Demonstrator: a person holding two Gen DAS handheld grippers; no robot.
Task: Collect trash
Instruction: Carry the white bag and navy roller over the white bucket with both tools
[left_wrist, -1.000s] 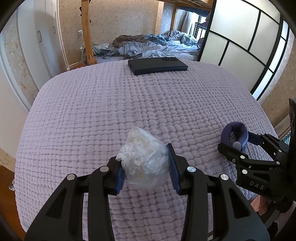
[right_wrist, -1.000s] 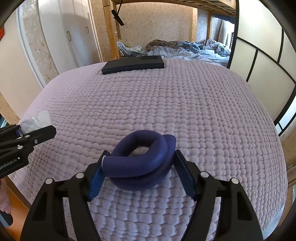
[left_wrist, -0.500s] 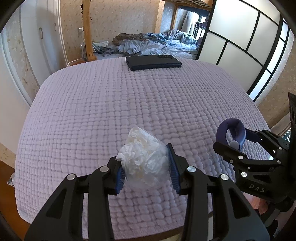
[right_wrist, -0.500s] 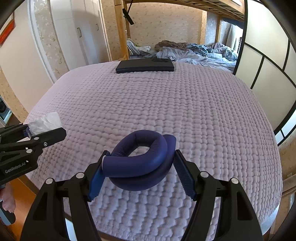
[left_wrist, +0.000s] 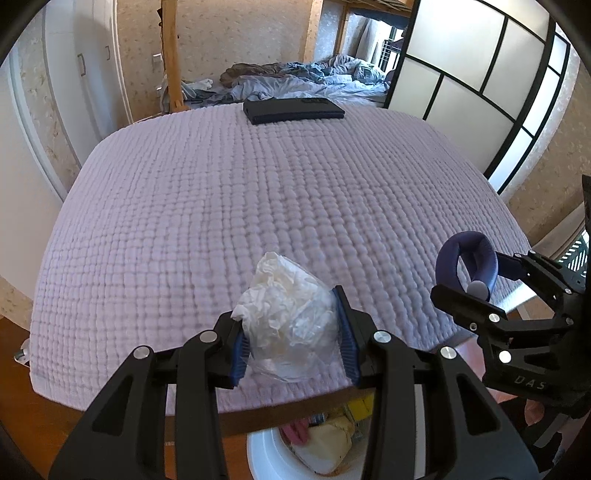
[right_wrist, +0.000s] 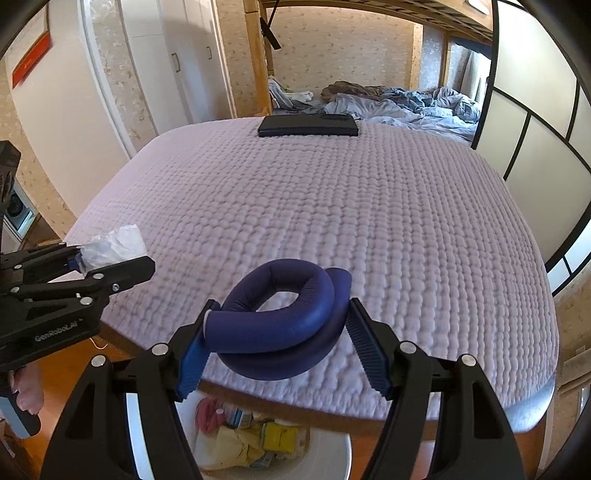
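My left gripper (left_wrist: 291, 338) is shut on a crumpled wad of white tissue and clear plastic (left_wrist: 284, 317), held above the near edge of the lilac quilted bed (left_wrist: 258, 184). My right gripper (right_wrist: 280, 332) is shut on a coiled dark blue foam tube (right_wrist: 280, 314), also over the bed's near edge. Each gripper shows in the other's view: the right one with the blue tube (left_wrist: 465, 262) at the right, the left one with the wad (right_wrist: 110, 243) at the left. Below both, a white bin (right_wrist: 328, 458) holding mixed trash (left_wrist: 325, 439) peeks out past the bed's edge.
A flat dark blue case (left_wrist: 291, 109) lies at the bed's far end. Beyond it is rumpled blue bedding (right_wrist: 399, 107) under a wooden bunk frame (right_wrist: 258, 55). Sliding panel doors (left_wrist: 480, 81) stand at the right, white wardrobe doors (right_wrist: 162, 66) at the left. A hand (right_wrist: 26, 387) grips the left tool.
Both grippers have drawn back toward the near edge of the bed with their loads. The bed's wooden edge, the floor and the white bin have come into view below.
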